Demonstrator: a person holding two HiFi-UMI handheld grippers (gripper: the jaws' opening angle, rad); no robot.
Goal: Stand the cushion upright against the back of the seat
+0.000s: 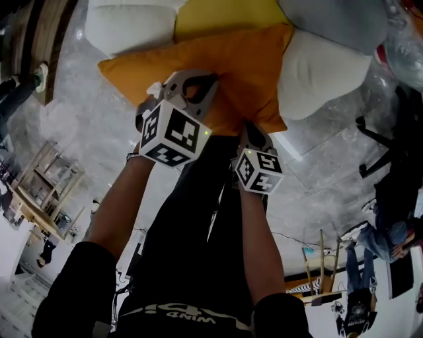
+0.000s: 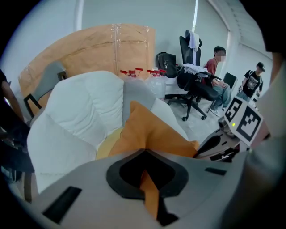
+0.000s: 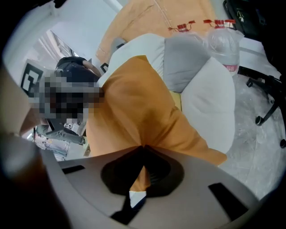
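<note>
Clamping the cushion (image 1: 218, 59) by its near edge, left hand-held gripper (image 1: 195, 82) and right hand-held gripper (image 1: 253, 132) both pinch fabric, probably to tip it upright.

Office chair (image 2: 184, 49), plastic bottle (image 3: 222, 42)

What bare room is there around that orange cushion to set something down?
Bare floor lies left of the orange cushion. There is more floor to the right, between the white cushion and the office chair. Behind the orange one it is crowded: another white cushion, a yellow cushion and a grey cushion press together.
</note>
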